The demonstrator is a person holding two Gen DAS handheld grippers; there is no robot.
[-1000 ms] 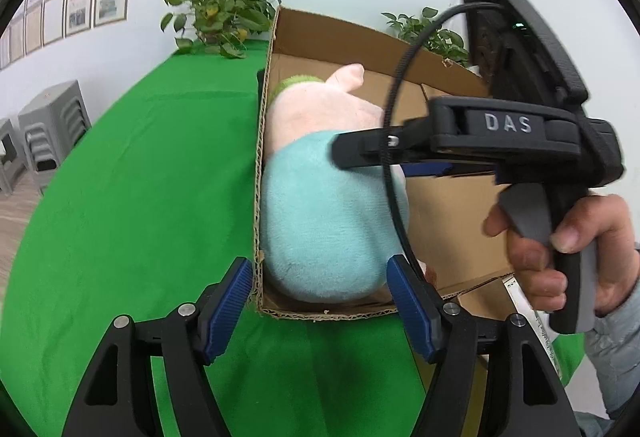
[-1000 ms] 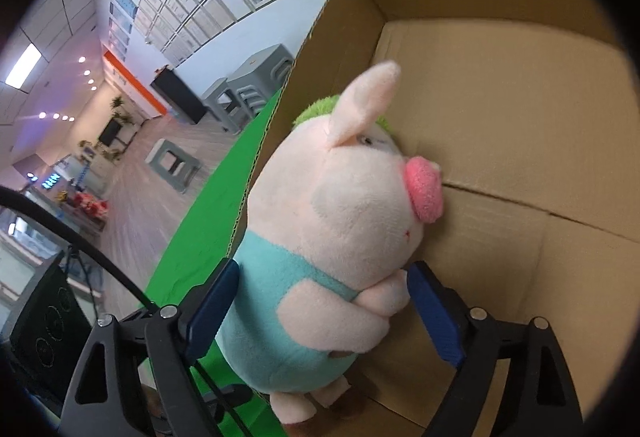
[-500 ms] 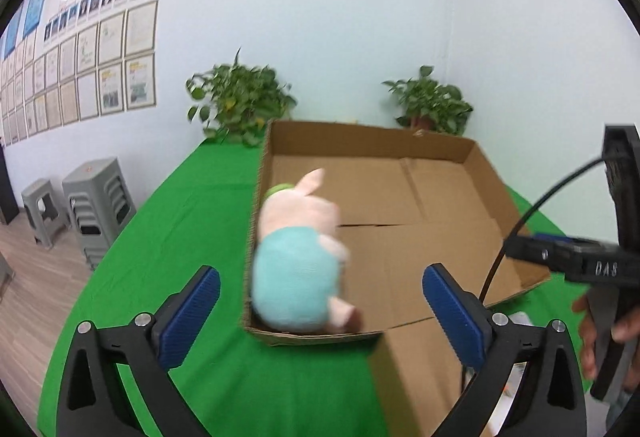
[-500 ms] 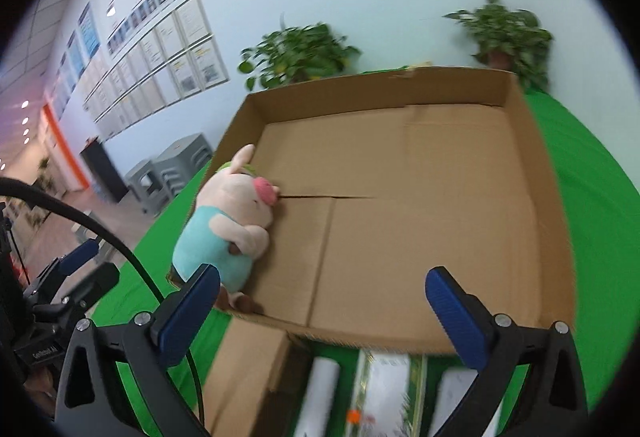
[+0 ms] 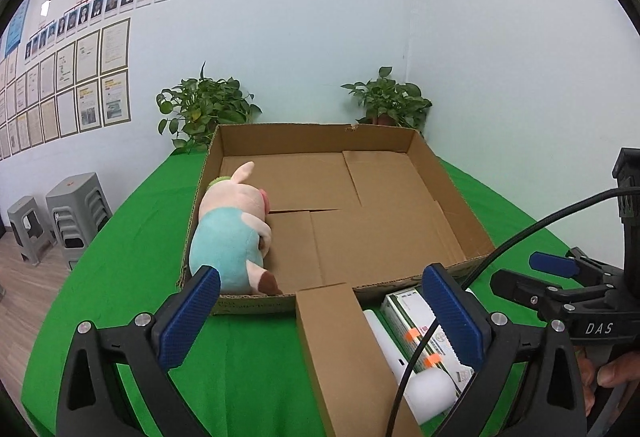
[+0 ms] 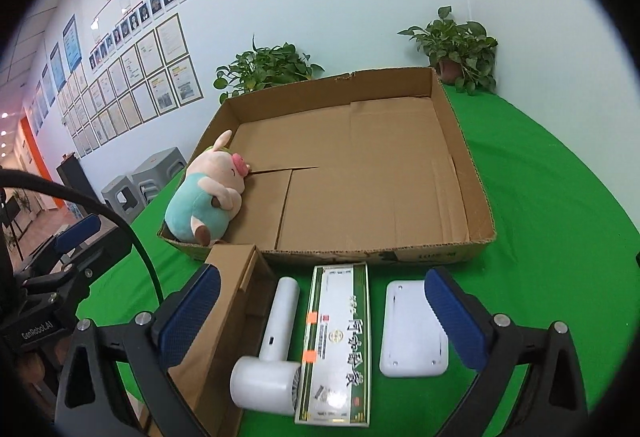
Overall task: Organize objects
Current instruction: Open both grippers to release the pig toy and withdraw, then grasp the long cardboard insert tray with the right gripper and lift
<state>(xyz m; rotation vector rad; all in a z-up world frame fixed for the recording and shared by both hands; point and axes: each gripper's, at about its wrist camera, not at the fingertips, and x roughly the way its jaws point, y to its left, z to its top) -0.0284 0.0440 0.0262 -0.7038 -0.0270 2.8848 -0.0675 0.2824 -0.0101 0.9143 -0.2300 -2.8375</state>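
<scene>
One item looks done: the pig [image 6: 208,197] lies on its side in the tray [image 6: 468,173], tucked into the near corner ahead and to the left of the right claw [image 6: 320,317], its back against the side wall. The rest of the tray floor is bare. Four things wait outside it, on the green cloth [image 6: 560,237] just short of the tray's front wall: a small box [image 6: 224,301] by the right claw's left finger, then the dryer [image 6: 276,337], the carton [image 6: 340,341] directly between the fingers, and a white pad [image 6: 412,329] beside the right finger. Both claws are spread wide and hold nothing; the left claw [image 5: 320,317] hovers over the small box with the pig ahead by its left finger. I judge the task about a fifth complete
</scene>
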